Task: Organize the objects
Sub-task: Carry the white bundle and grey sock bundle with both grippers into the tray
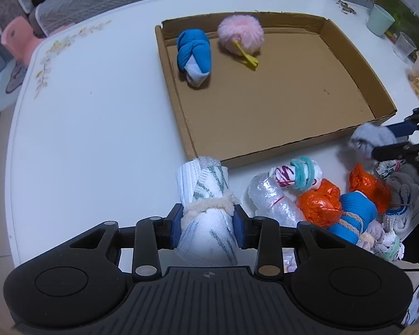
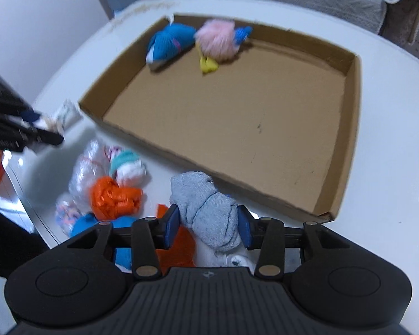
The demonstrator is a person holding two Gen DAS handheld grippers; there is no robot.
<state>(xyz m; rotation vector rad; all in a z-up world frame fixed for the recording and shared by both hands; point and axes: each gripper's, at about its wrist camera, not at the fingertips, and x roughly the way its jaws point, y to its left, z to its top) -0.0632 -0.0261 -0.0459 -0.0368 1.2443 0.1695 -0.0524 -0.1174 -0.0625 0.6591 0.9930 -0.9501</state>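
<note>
A shallow cardboard box (image 1: 268,106) lies on the white table (image 1: 92,128); it also shows in the right wrist view (image 2: 237,117). Inside at its far end lie a blue rolled sock (image 1: 194,54) and a pink fluffy ball (image 1: 240,35) with a yellow tie. My left gripper (image 1: 208,223) is shut on a white rolled cloth bundle (image 1: 205,203) tied with cream yarn, just before the box's near edge. My right gripper (image 2: 208,227) is shut on a grey rolled sock (image 2: 206,206), near the box's front wall.
A pile of bundles lies on the table before the box: orange plastic bag bundles (image 1: 319,203), a clear plastic roll (image 1: 271,198), a blue bundle (image 1: 354,215), a white-and-teal roll (image 1: 296,174). A green cup (image 1: 380,19) and clear cups stand at the far right. A sofa is behind.
</note>
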